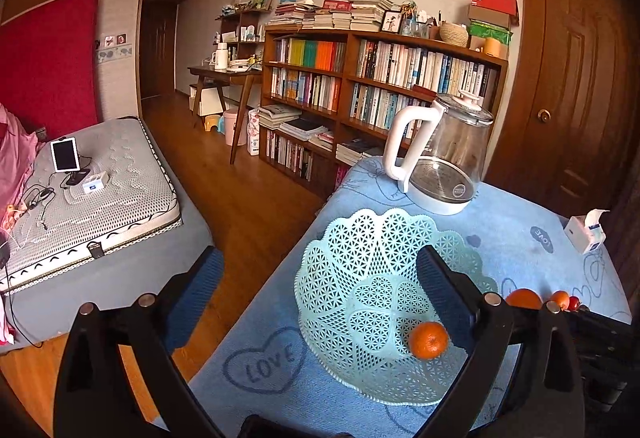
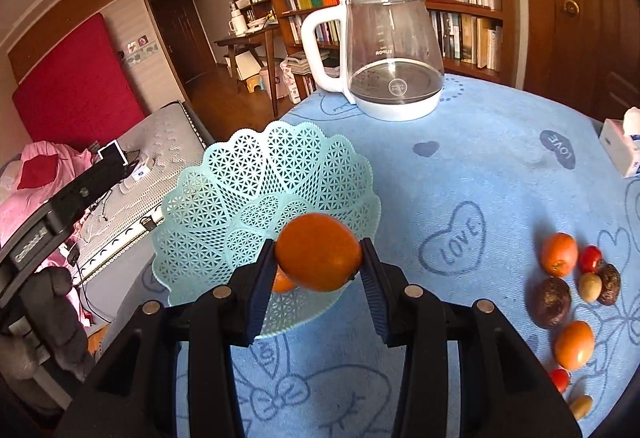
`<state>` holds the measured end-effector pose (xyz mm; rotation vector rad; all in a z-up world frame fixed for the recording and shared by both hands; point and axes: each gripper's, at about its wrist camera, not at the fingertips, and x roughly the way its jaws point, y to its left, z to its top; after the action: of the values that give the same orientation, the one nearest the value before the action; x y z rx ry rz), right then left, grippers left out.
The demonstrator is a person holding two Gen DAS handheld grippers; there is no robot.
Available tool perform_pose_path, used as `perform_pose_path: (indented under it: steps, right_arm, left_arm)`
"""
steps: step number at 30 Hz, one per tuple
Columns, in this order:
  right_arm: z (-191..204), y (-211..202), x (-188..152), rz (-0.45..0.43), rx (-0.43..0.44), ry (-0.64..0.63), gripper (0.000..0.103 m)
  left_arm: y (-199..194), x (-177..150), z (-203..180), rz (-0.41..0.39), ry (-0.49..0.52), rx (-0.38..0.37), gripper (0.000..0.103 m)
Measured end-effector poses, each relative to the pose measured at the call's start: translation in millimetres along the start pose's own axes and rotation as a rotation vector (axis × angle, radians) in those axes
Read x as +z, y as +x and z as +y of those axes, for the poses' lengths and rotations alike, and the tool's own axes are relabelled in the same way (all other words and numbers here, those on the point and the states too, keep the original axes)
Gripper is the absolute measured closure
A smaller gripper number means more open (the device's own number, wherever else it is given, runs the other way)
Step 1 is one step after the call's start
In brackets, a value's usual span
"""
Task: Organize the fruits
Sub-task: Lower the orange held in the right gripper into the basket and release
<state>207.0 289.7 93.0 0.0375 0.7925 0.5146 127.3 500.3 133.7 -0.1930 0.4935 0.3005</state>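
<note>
Over the pale green lattice basket (image 2: pixel 224 198) near the tabletop's left edge, the right tool (image 2: pixel 318 262) is clamped across a firm, smooth, likely slippery orange (image 2: pixel 318 258), best gripped at its widest middle, while the left tool (image 1: pixel 320 286) gapes empty.

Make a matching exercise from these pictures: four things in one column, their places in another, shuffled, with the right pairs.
Things
1. large orange fruit
2. small orange mandarin
3. clear glass kettle with white handle
4. dark wrinkled passion fruit

Places
A. lying inside the pale green lattice plastic basket
B. on the blue tablecloth, among loose fruit
C. clamped in the right gripper
D. standing beyond the basket

Pairs: 1-C, 2-A, 3-D, 4-B
</note>
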Motion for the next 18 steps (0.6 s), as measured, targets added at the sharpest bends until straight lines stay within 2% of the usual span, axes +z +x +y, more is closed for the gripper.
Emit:
perform_pose_path:
  steps: [4, 6, 18]
  right_arm:
    - [2, 10, 3, 0.005, 0.007, -0.001, 0.06]
    - [1, 9, 5, -0.004, 0.01, 0.01, 0.057]
    - [-10, -20, -13, -0.057, 0.016, 0.072, 0.051]
  left_arm:
    - [2, 0, 1, 0.004, 0.0, 0.0, 0.005]
    - [2, -1, 0, 0.005, 0.001, -0.001, 0.005]
    - [4, -4, -1, 0.008, 0.009, -0.006, 0.004]
